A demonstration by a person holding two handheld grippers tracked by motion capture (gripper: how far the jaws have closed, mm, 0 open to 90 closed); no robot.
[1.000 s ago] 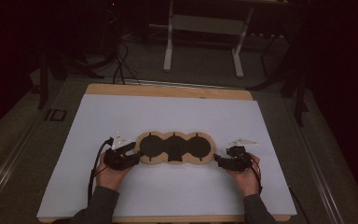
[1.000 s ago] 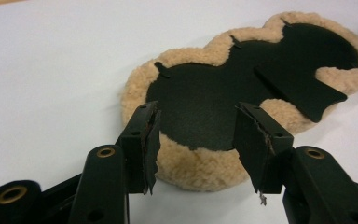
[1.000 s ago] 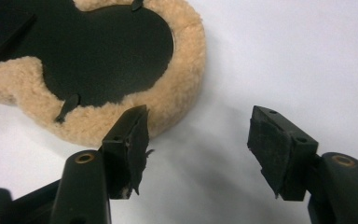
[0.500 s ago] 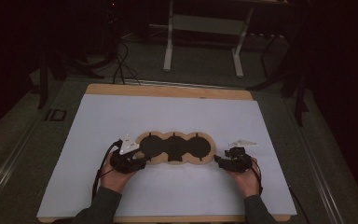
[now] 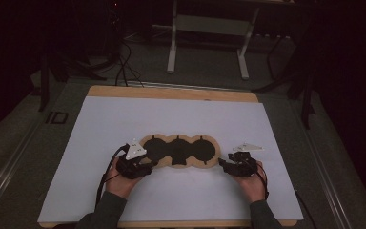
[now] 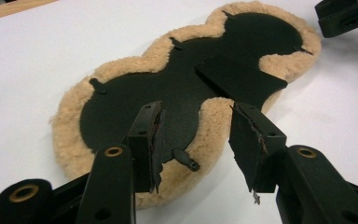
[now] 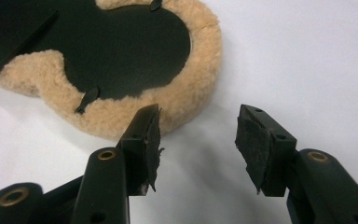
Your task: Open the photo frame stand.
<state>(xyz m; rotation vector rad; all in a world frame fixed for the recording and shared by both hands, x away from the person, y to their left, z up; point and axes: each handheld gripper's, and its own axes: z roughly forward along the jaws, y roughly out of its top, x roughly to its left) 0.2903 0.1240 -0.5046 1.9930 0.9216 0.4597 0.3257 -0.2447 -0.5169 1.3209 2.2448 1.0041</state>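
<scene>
A three-lobed fleece pad (image 5: 178, 151), tan pile around a black backing, lies flat near the middle of the white sheet (image 5: 181, 114) covering the wooden bench (image 5: 171, 92), with no readable writing on it. The left gripper (image 5: 147, 167) sits at the pad's left end; in its own view the fingers (image 6: 151, 140) stand apart over the fleece edge, having just been closing, with the pad's rim between them but not pinched. The right gripper (image 5: 225, 164) rests just beside the pad's right end; its fingers (image 7: 149, 140) are apart over bare sheet, also just been closing, with nothing between them. A small black flap (image 6: 240, 77) lies on the backing. Beyond the bench, a white frame stand (image 5: 207, 43) and cables (image 5: 124, 71) occupy the dark floor
</scene>
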